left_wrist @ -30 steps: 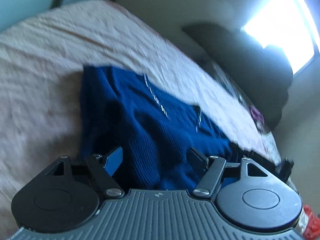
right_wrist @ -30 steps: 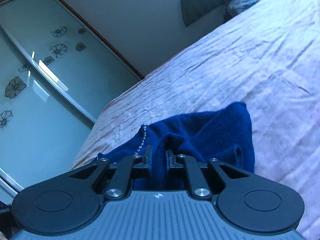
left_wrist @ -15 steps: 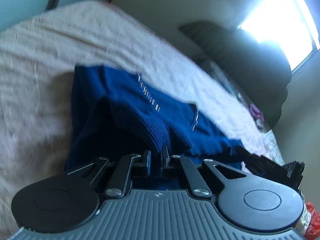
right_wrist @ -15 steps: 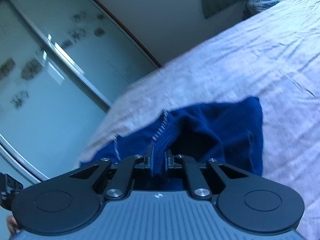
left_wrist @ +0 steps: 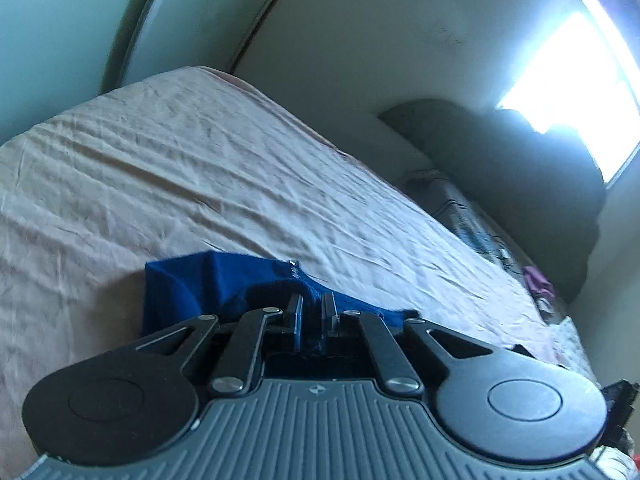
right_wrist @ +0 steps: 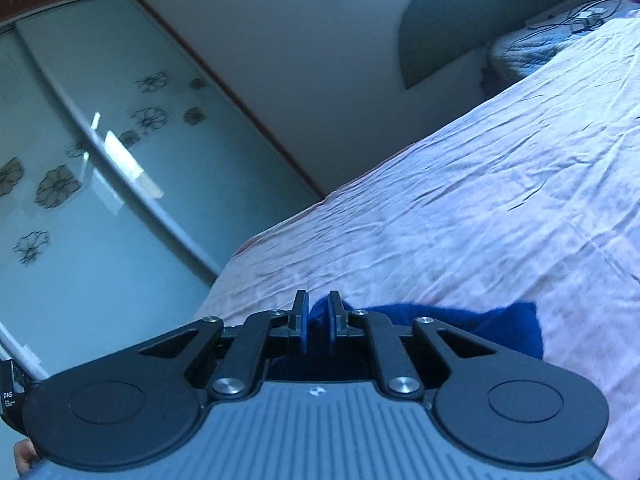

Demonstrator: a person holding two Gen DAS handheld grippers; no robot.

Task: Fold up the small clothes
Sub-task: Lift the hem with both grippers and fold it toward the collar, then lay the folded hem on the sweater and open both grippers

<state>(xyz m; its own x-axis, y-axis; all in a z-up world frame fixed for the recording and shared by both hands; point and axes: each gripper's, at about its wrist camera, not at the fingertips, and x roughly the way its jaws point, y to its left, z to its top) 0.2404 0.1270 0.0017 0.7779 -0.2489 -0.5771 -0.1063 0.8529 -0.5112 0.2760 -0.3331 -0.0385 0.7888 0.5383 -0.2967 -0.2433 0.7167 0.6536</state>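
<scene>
- In the left wrist view, the left gripper (left_wrist: 311,312) is seen nearest, its jaws drawn narrow and clamped on a fold of the dark blue knitted garment (left_wrist: 192,284).
- The cloth is pinched between the two blue pads, and the rest of it is bunched just beyond and to the left of the fingers, above the pale pink bedsheet (left_wrist: 160,168).
- A short row of pale stitches or a small chain is seen on the garment's upper edge, too blurred to be told apart.
- In the right wrist view, the right gripper (right_wrist: 318,316) is likewise found drawn narrow, with a ridge of the same dark blue garment (right_wrist: 500,324) gripped between its pads.
- From that grip the cloth is spread to the right, its far corner seen against the sheet (right_wrist: 480,200); whether it touches the sheet cannot be told.
- The sheet is wrinkled throughout and is stretched away toward the far end of the bed.
- Near that far end, a quilted pillow (right_wrist: 532,46) with cables lying on it is seen.
- Beyond the bed's side, sliding wardrobe doors (right_wrist: 100,184) of frosted glass with flower motifs are seen.
- Farthest off, a bright window (left_wrist: 576,72) is set in the wall, with a dark rounded headboard (left_wrist: 500,152) below it.
</scene>
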